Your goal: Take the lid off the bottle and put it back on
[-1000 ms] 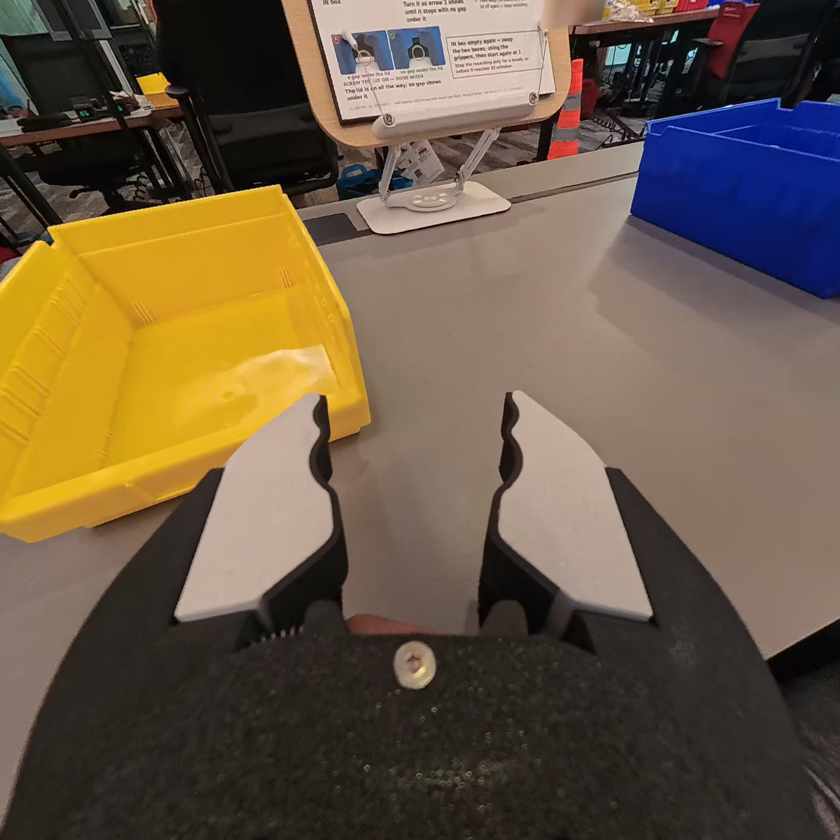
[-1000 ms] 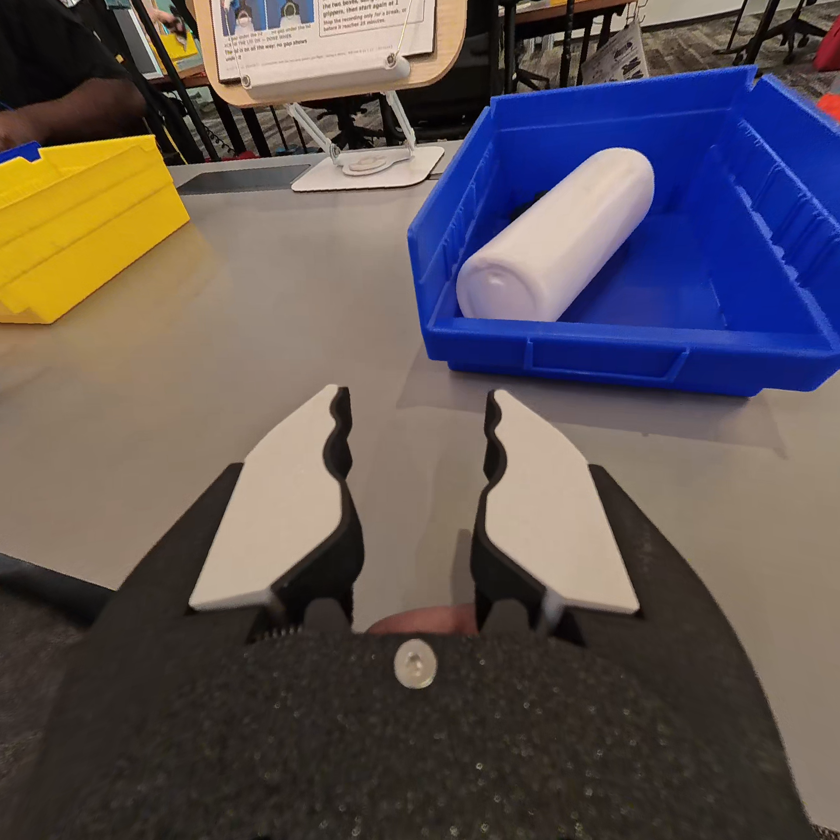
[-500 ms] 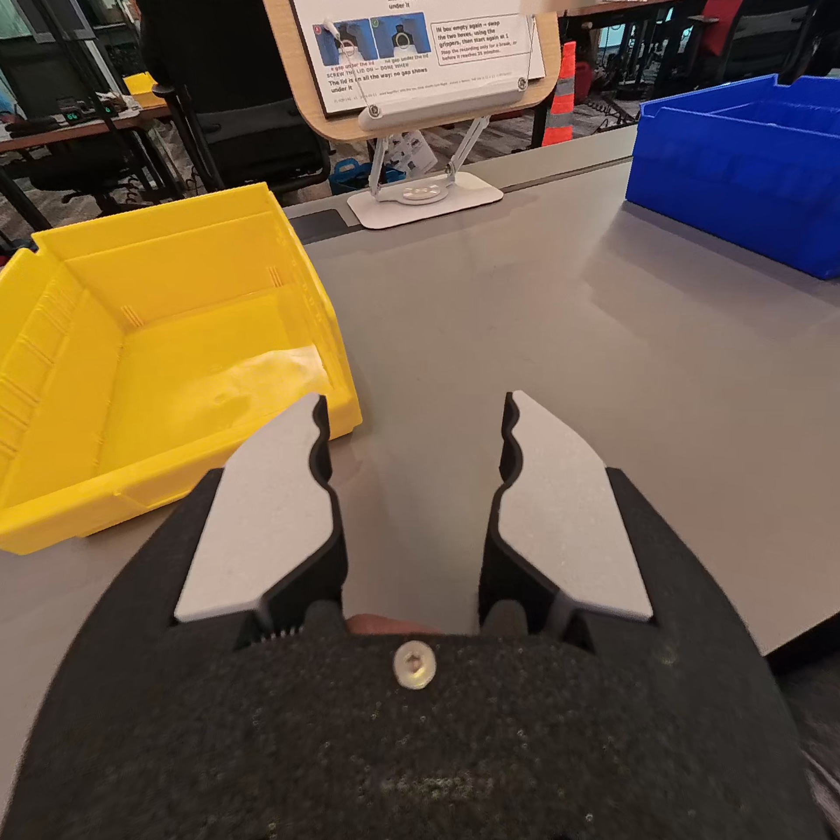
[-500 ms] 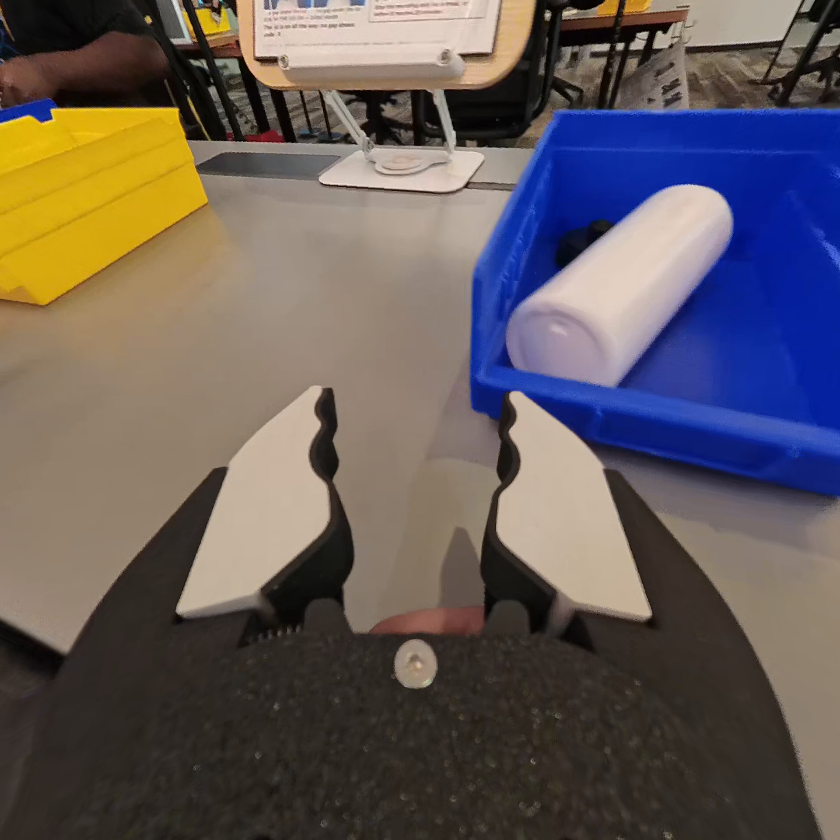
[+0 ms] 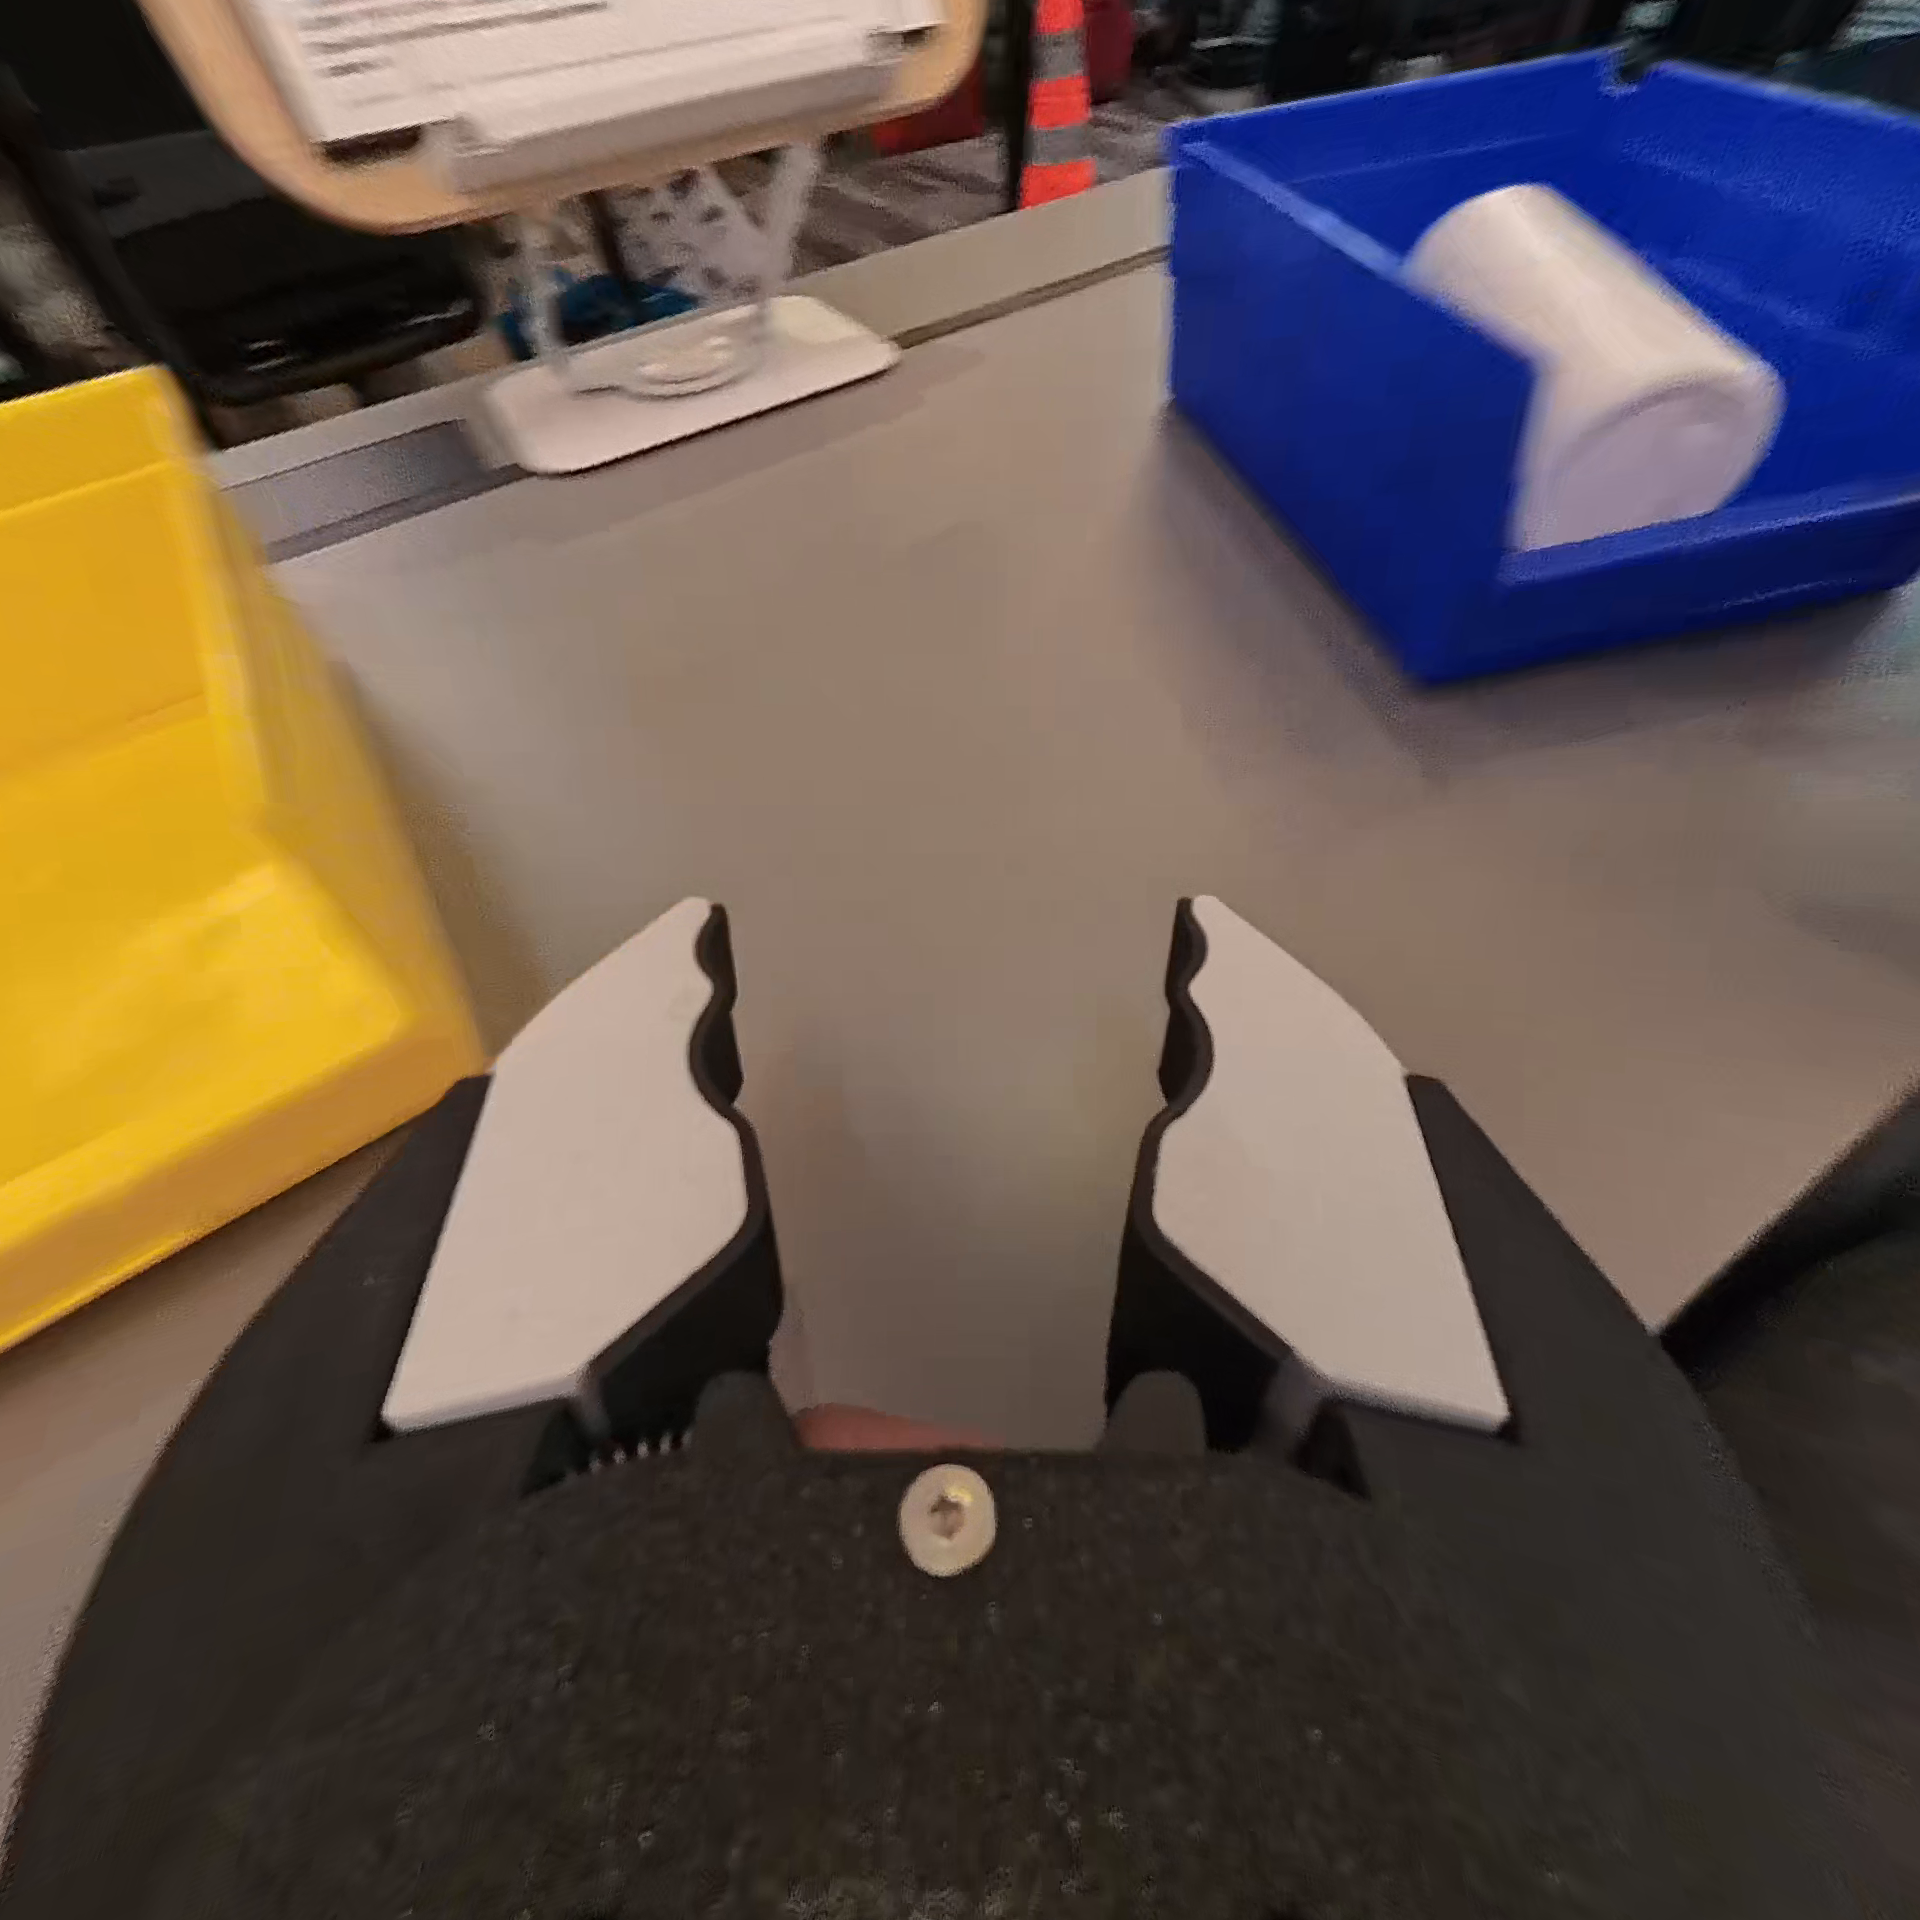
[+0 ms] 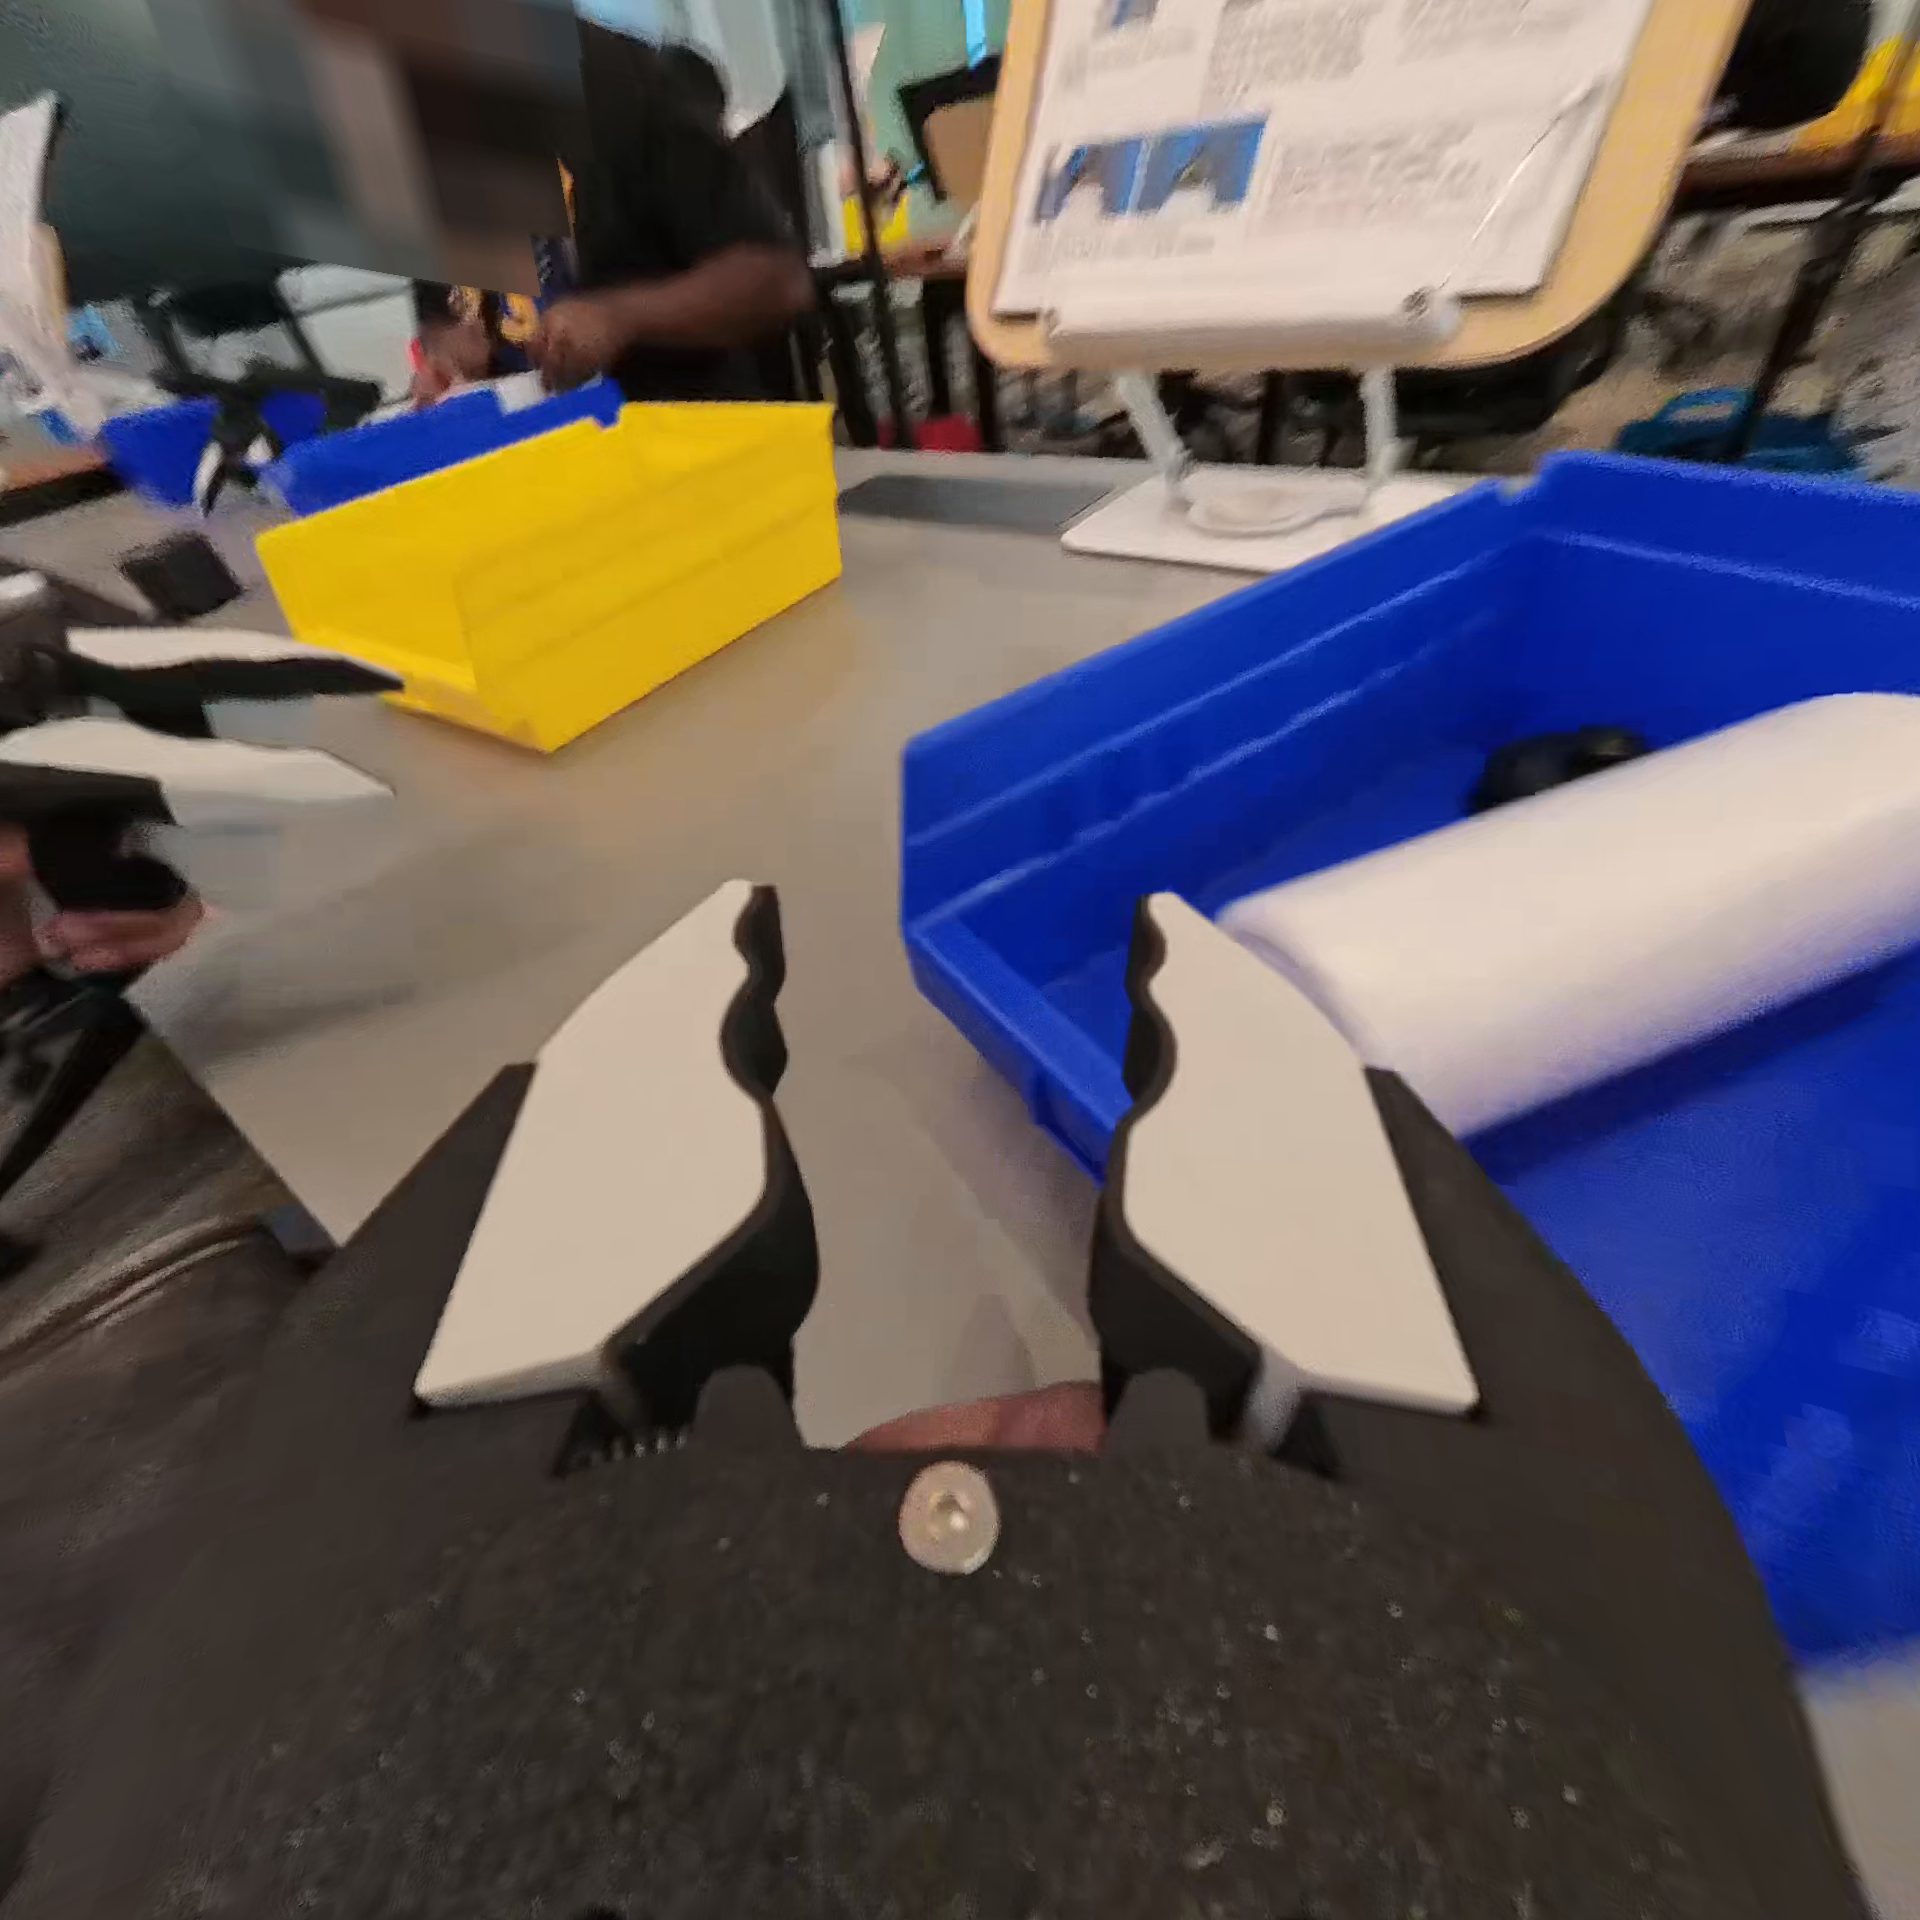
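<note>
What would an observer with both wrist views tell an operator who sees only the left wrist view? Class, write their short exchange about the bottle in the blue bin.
Operator: Where is the right gripper? I can't see it.
Observer: The right gripper hangs by the blue bin's near corner, jaws open and empty.
Operator: I see only the bottle's flat end. Any lid?
Observer: A dark shape sits at the bottle's far end. It is blurred, but it is probably the lid.
</note>
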`<state>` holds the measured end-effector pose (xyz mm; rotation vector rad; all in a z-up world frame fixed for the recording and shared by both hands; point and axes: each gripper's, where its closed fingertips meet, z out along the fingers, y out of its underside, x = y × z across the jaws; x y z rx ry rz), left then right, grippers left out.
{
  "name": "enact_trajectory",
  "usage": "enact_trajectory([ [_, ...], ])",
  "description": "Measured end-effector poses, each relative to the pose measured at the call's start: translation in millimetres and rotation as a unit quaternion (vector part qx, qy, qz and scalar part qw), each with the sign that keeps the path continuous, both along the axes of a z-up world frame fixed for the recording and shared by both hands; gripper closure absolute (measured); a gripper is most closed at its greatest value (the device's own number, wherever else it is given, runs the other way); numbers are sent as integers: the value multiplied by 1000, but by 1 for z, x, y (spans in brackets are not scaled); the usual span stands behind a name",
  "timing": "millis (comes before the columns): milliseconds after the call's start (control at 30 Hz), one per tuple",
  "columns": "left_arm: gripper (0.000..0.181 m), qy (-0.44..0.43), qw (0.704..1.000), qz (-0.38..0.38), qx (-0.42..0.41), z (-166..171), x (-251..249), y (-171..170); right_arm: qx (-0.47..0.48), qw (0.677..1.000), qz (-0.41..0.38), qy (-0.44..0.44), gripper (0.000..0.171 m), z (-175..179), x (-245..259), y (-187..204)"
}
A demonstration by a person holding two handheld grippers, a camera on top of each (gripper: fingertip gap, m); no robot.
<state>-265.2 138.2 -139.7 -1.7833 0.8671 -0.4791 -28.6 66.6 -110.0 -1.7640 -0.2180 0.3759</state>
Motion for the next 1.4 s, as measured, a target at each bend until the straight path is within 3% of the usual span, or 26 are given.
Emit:
enact_trajectory([
  [200,102,-56,990,-107,-68,2,127,-20,66,986,-151,-21,105,16,33,-44],
  [267,103,-53,988,-120,-78,-3,164,-14,90,960,-257,-67,107,21,67,-53],
  [333,105,-24,988,-130,-81,-14,196,-7,47,938,-326,-105,107,8,98,-56],
  [400,122,-5,989,-119,-84,-21,216,1,-2,936,-341,-91,100,-14,110,-51],
  [433,146,-5,992,-100,-82,-22,219,6,-19,940,-334,-71,101,-23,109,-46],
  [467,164,-4,994,-72,-80,-21,217,13,-32,943,-327,-54,106,-30,107,-40],
  [567,176,4,996,-25,-81,-20,204,21,-101,932,-345,-51,160,-48,109,-29],
  [733,176,-12,997,41,-63,-1,160,35,-80,931,-353,-47,166,-32,88,3],
  [967,177,-25,987,160,-17,31,40,79,-25,964,-257,-65,166,2,-10,83],
  [1133,177,-8,980,192,-42,7,-19,105,-44,975,-206,-74,166,-22,-71,123],
  [1200,177,7,980,190,-62,-10,-26,111,-67,976,-188,-85,165,-43,-82,127],
  [1300,176,13,980,186,-69,-18,-25,107,-66,978,-176,-87,163,-45,-82,128],
  [1333,170,15,981,181,-65,-16,-21,103,-67,979,-170,-89,160,-45,-81,127],
  [1400,142,9,983,176,-47,-4,-18,94,-67,986,-127,-89,153,-43,-84,119],
])
